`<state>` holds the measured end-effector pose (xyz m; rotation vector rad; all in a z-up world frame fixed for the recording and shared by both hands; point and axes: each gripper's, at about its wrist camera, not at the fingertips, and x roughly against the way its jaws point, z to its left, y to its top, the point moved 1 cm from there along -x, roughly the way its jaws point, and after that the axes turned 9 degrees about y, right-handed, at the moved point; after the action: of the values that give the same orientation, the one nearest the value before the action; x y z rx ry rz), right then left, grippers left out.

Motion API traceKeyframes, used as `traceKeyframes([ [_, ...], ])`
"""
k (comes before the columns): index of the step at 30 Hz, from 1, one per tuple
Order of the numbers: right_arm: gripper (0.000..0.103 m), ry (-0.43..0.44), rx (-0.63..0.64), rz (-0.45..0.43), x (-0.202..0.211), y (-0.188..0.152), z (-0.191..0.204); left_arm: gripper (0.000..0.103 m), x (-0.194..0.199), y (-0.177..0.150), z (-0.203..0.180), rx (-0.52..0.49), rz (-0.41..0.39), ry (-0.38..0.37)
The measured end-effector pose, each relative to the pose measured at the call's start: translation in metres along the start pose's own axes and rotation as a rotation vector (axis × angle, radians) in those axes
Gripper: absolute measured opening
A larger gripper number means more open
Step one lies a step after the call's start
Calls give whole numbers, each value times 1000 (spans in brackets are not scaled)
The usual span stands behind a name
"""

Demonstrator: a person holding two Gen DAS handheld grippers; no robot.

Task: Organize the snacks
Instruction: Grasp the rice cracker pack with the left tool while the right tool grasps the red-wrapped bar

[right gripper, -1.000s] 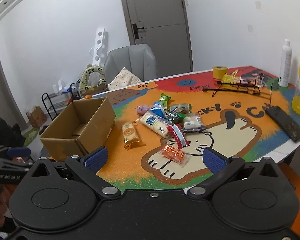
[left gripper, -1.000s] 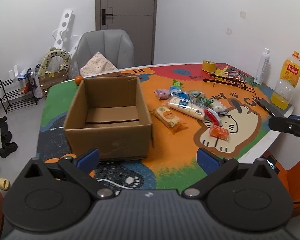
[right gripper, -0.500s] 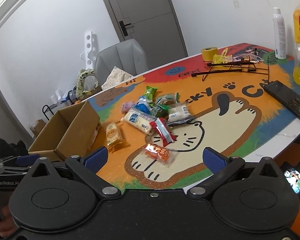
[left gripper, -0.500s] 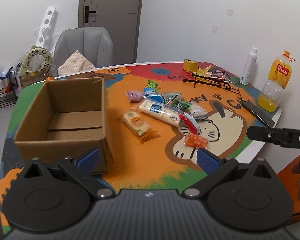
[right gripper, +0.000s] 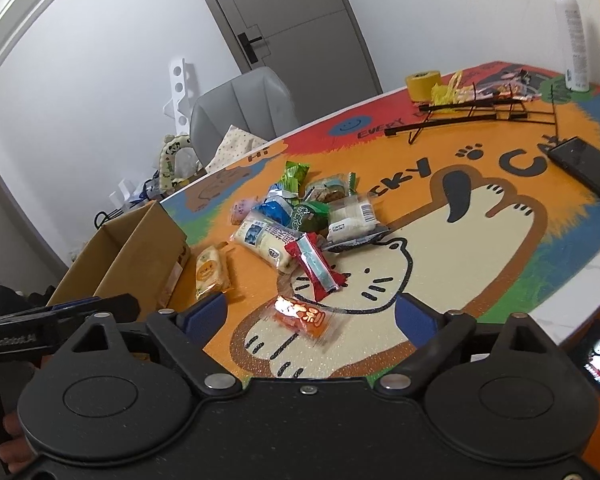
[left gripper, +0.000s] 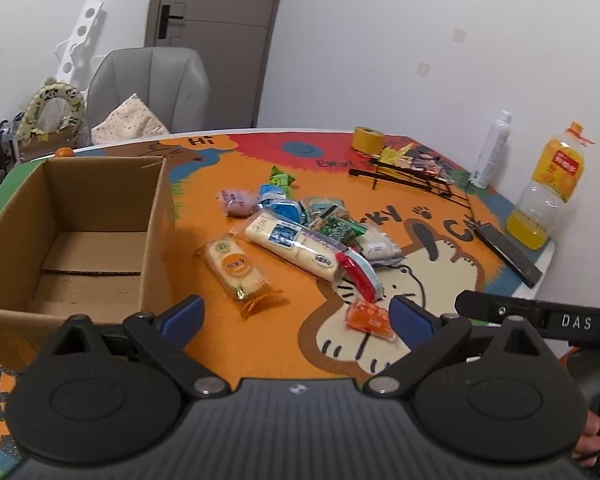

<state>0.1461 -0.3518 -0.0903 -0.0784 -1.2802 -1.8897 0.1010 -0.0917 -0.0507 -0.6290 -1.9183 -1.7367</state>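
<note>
Orange and crinkly, the small clear-wrapped snack packet [right gripper: 302, 317] lies flat on the cat-print mat just ahead of the right gripper [right gripper: 311, 311], long axis running across between its blue fingertips. That gripper's jaws have just been closing slightly but grip nothing. The left gripper [left gripper: 296, 314], likewise narrowing and empty, sits nearer the brown cardboard box [left gripper: 76, 236], with the packet off by its right-hand finger.

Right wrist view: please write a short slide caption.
Open right gripper above an orange snack packet, cardboard box at left.

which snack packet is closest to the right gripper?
The small orange packet, lying alone on the cat drawing just ahead of the right gripper. The other snacks sit farther back in the pile.
</note>
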Motion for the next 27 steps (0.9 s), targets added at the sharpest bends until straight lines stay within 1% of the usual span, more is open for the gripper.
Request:
traceKeyframes([
  [2, 90, -2, -9, 6, -7, 1, -4, 96, -7, 2, -3, 3, 9, -6],
  [6, 90, -21, -14, 16, -19, 6, -10, 95, -22, 7, -8, 17, 22, 12],
  [8, 89, -24, -21, 23, -23, 8, -15, 93, -29, 9, -9, 32, 35, 14],
  [10, 85, -23, -25, 32, -28, 10, -19, 90, -37, 12, -9, 44, 46, 26],
  [17, 78, -16, -30, 74, -49, 17, -28, 82, -65, 19, -13, 58, 98, 63],
  [19, 74, -12, -31, 87, -56, 19, -30, 79, -72, 20, -13, 62, 108, 70],
  [22, 71, -7, -32, 106, -66, 21, -32, 74, -82, 22, -13, 67, 112, 94],
  [24, 67, -11, -27, 118, -72, 22, -33, 67, -91, 21, -11, 79, 128, 114],
  [27, 63, -10, -22, 130, -81, 23, -34, 64, -102, 21, -5, 106, 142, 140],
])
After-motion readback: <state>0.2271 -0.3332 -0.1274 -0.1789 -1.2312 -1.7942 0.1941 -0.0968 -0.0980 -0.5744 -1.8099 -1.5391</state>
